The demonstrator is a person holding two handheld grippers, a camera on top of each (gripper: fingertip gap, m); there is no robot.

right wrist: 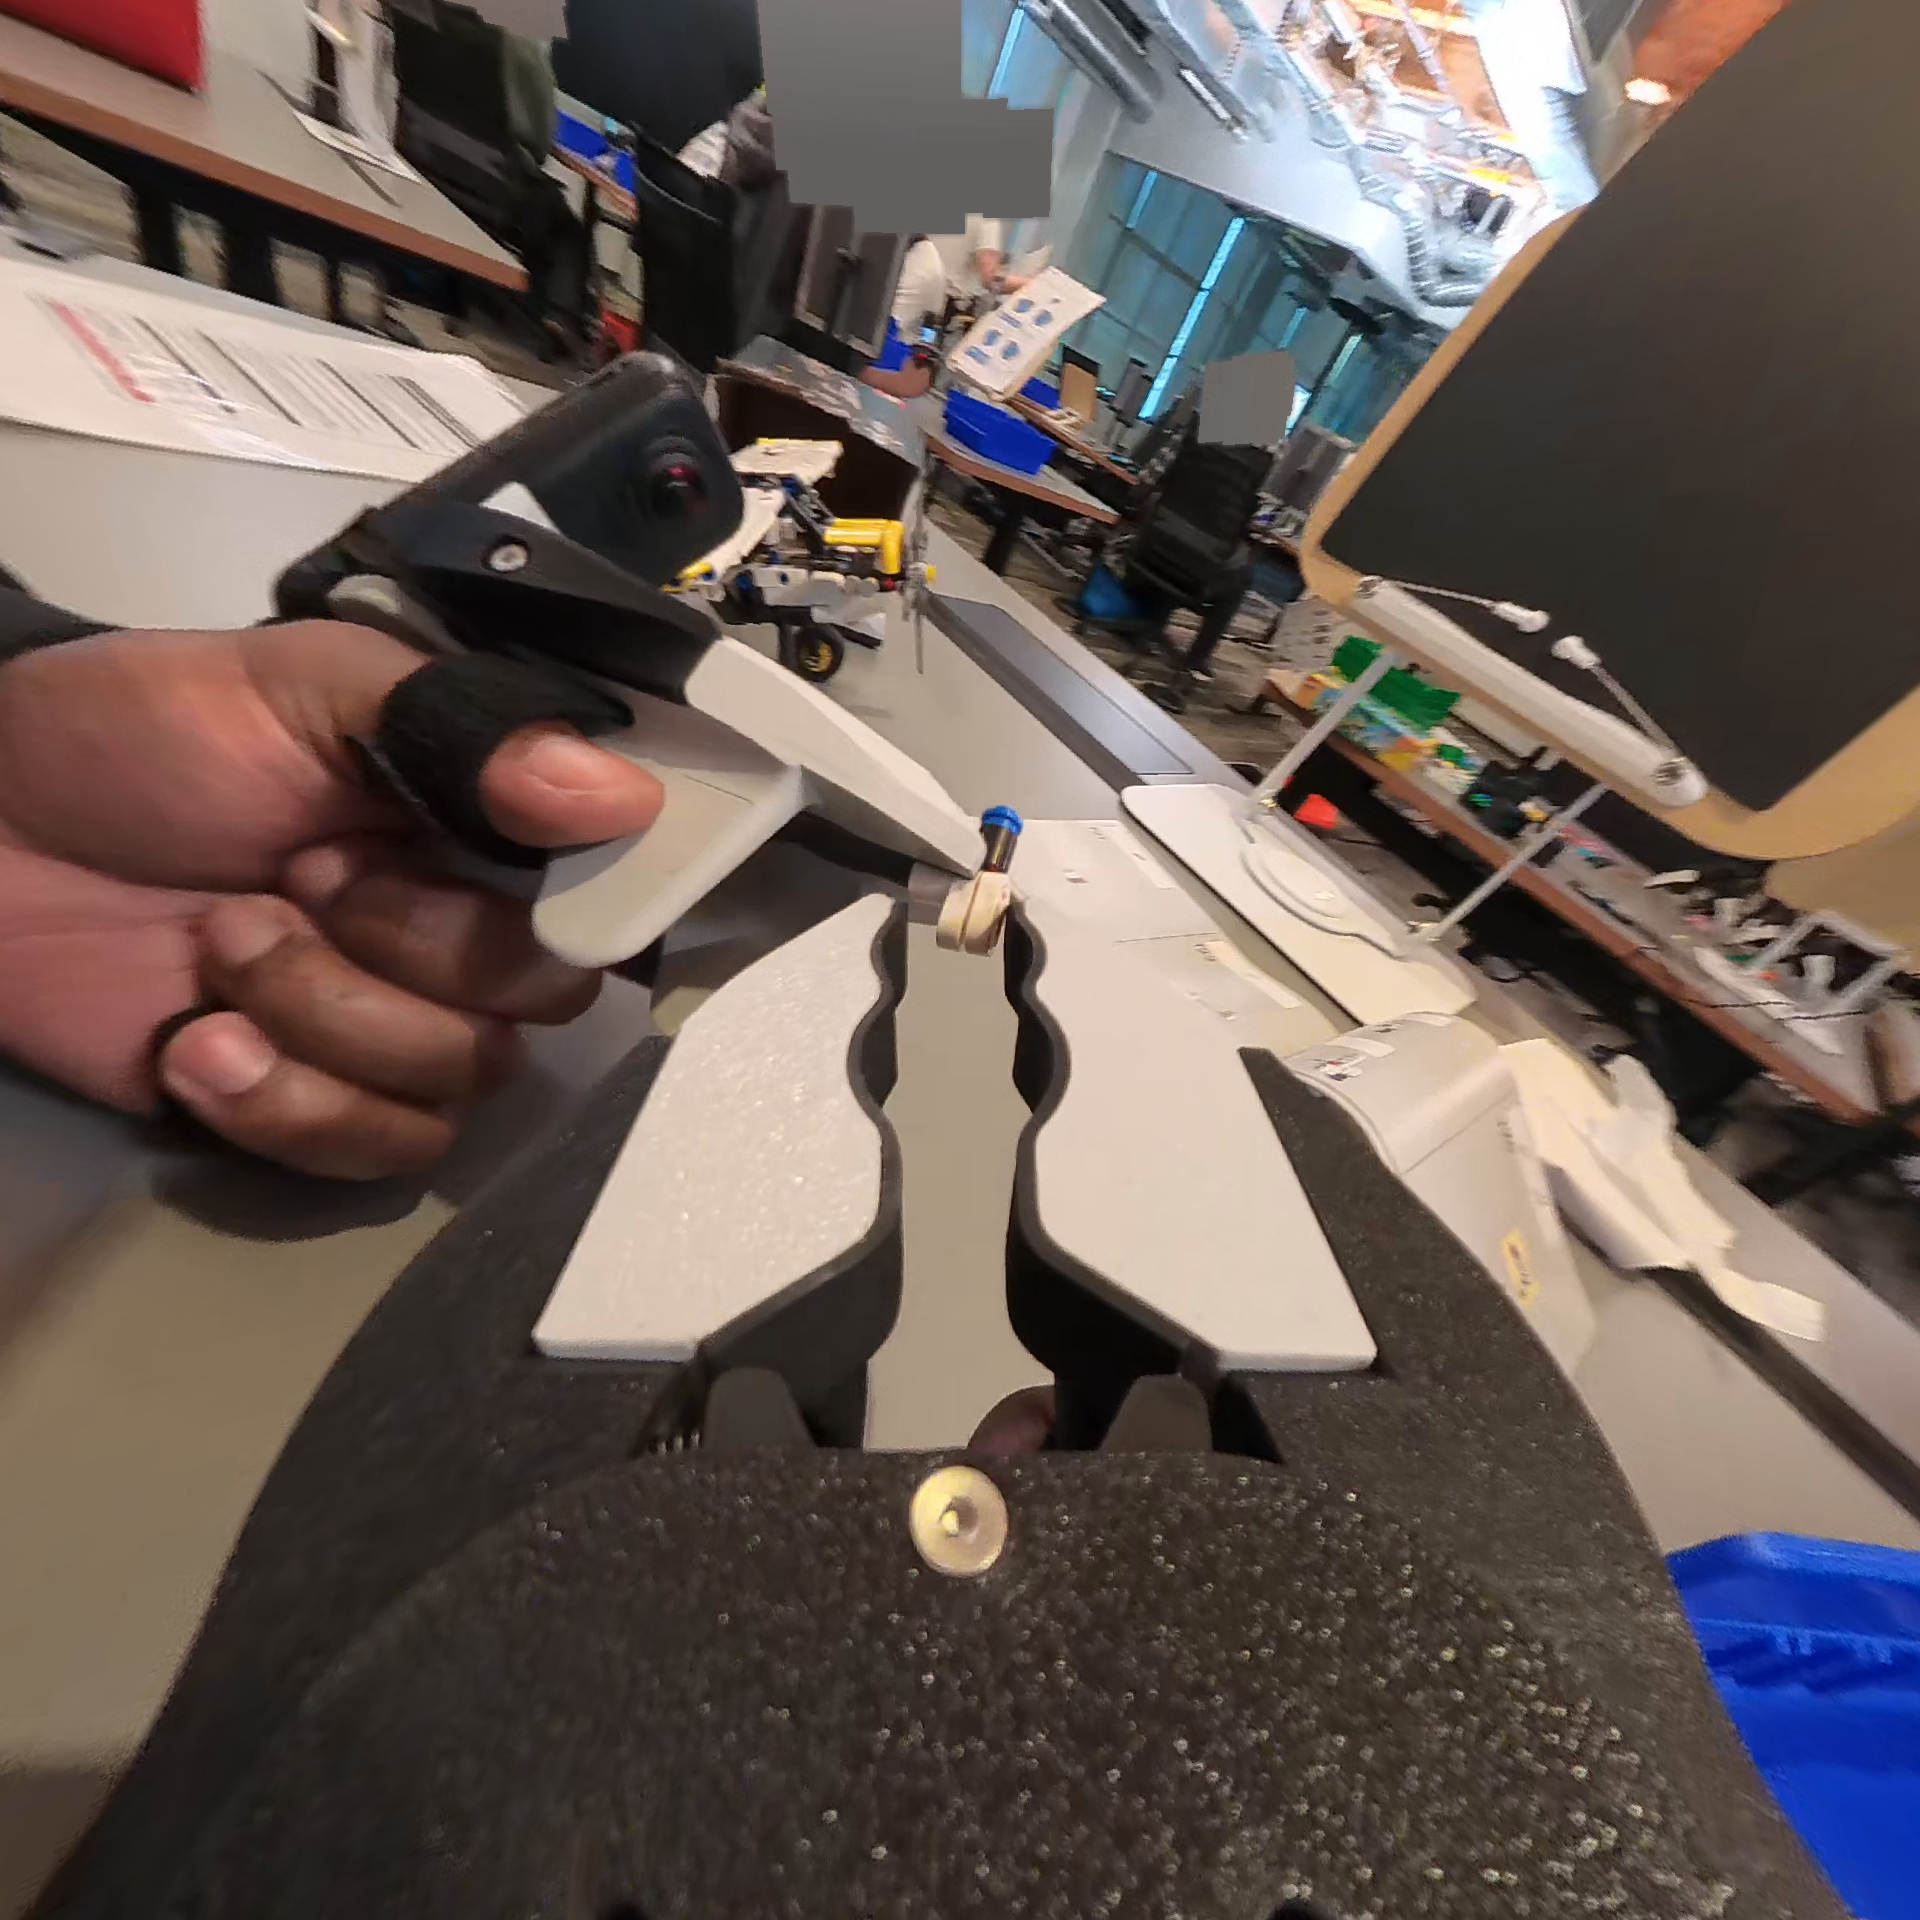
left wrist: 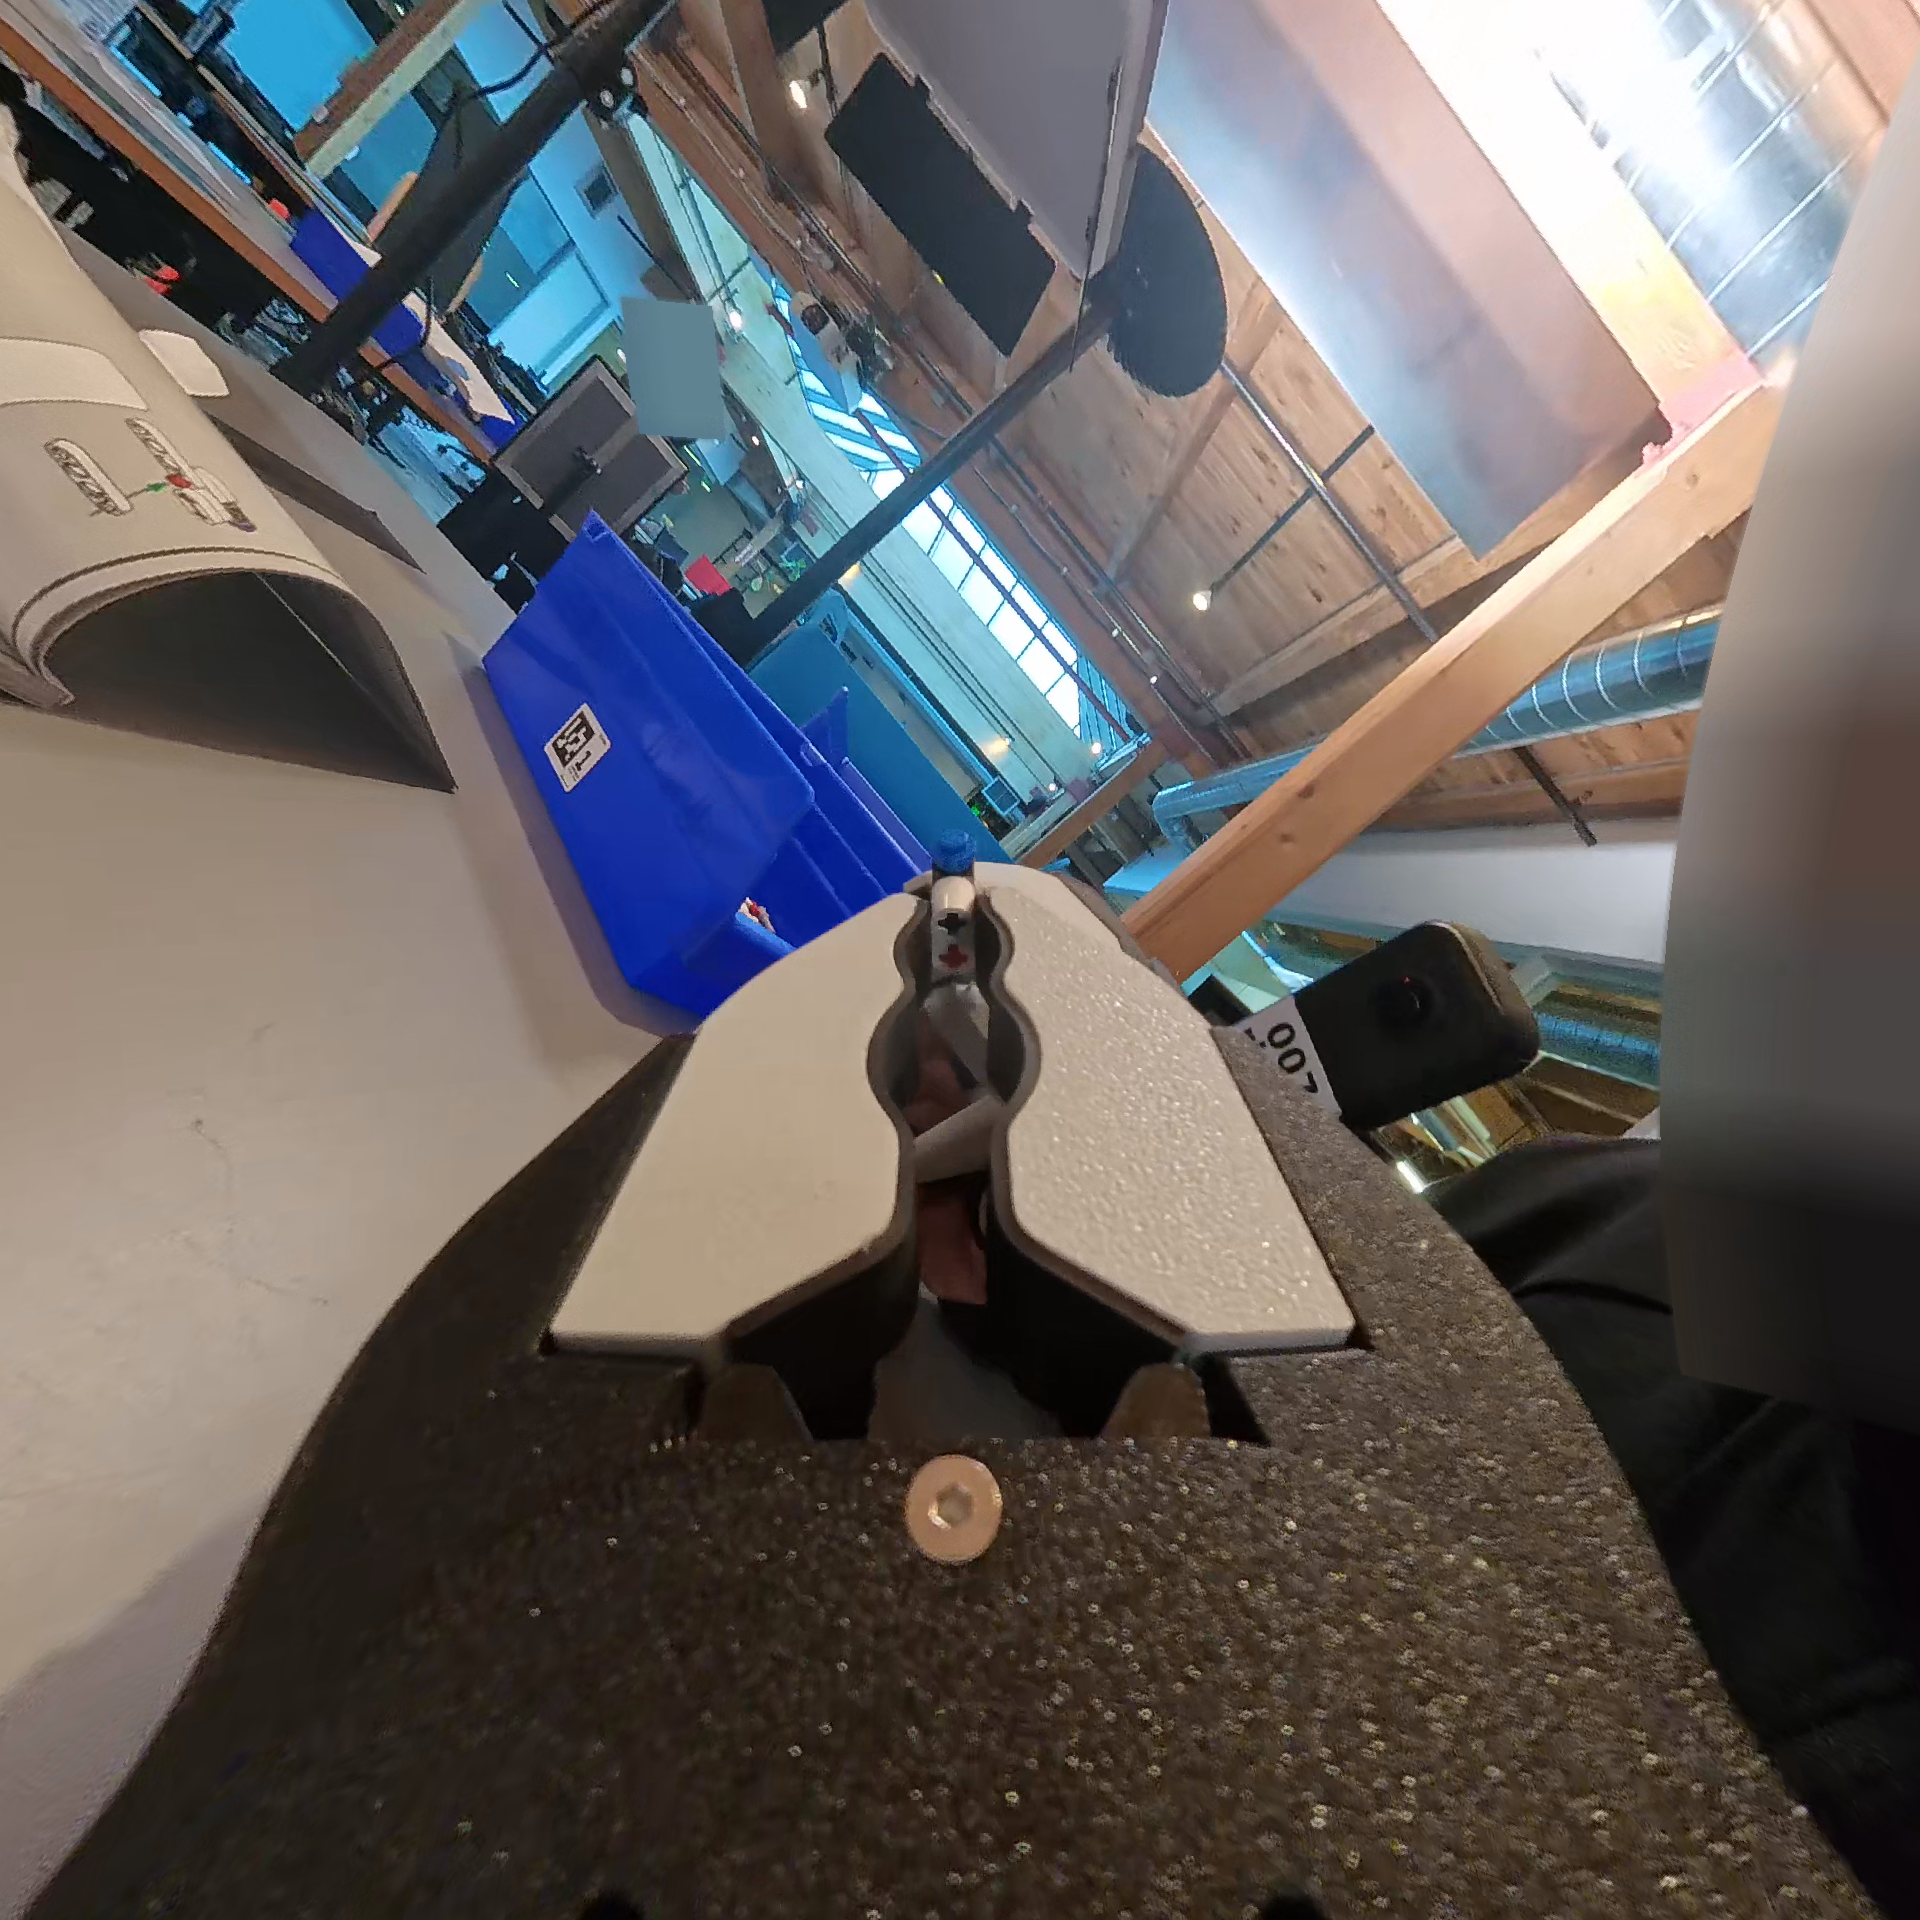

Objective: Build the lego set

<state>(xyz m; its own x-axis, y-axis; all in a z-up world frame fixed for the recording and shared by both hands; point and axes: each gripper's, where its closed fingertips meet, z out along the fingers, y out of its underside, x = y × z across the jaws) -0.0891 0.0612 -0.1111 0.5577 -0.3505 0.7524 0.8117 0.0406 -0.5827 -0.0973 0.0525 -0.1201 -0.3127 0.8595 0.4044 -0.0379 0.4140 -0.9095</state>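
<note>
Now, at the left of the right wrist view, a hand [right wrist: 239,831] grips the left gripper [right wrist: 961,878], and its fingers are clenched on a small pale beam piece [right wrist: 971,914] with a blue-capped pin [right wrist: 1001,826] standing out of the top. The left wrist view confirms it — the piece [left wrist: 951,935] sits pinched between the two grey fingertips [left wrist: 1039,935], with the blue pin [left wrist: 951,847] poking past the tips. Behind it, a blue bin [left wrist: 665,769] rests on the grey table [left wrist: 208,1039], near its far edge.

Moving right, the right gripper [right wrist: 956,935] has its jaws parted, grasping nothing — the pale piece hangs between its tips, just beside the right fingertip [right wrist: 1049,935], and whether it touches I cannot tell.

The risk as I judge it: the held piece is tiny and caught only at the very tips, so a nudge from the right fingertip could twist it loose and drop it onto the table.
</note>
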